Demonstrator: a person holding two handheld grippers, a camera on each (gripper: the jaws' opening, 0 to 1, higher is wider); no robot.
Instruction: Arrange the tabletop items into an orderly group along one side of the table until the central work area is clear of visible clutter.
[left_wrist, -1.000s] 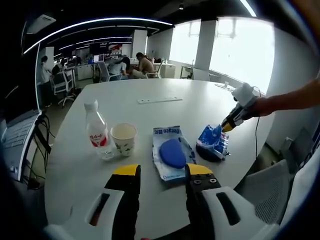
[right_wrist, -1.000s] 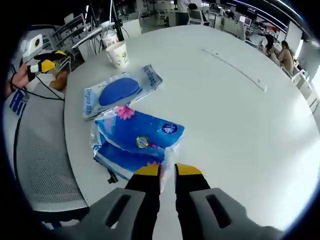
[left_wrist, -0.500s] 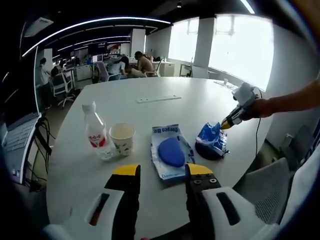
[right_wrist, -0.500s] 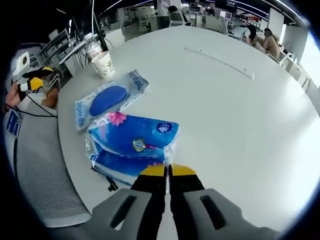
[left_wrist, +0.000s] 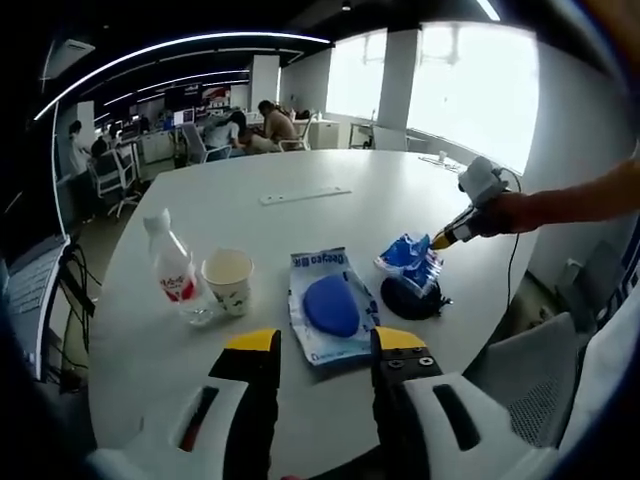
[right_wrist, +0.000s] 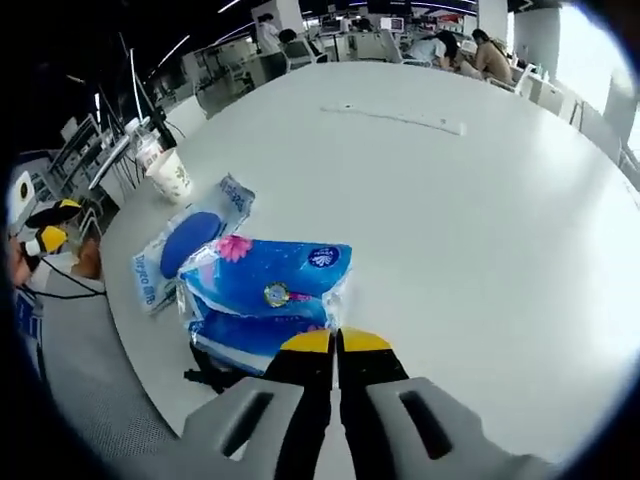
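— What is around the table?
— People sit at desks (left_wrist: 255, 125) past its far edge, beside a bright window (left_wrist: 470, 90). A grey mesh chair (left_wrist: 525, 400) stands at its near right edge.

A clear water bottle (left_wrist: 172, 274) with a red label and white cap stands upright near the tabletop (left_wrist: 300, 225) edge, just beside a paper cup (left_wrist: 228, 282). Next along lies a flat clear packet (left_wrist: 328, 309) holding a blue oval pad. The blue tissue pack (right_wrist: 265, 295) is tilted up off a black object (left_wrist: 408, 298), its corner pinched.
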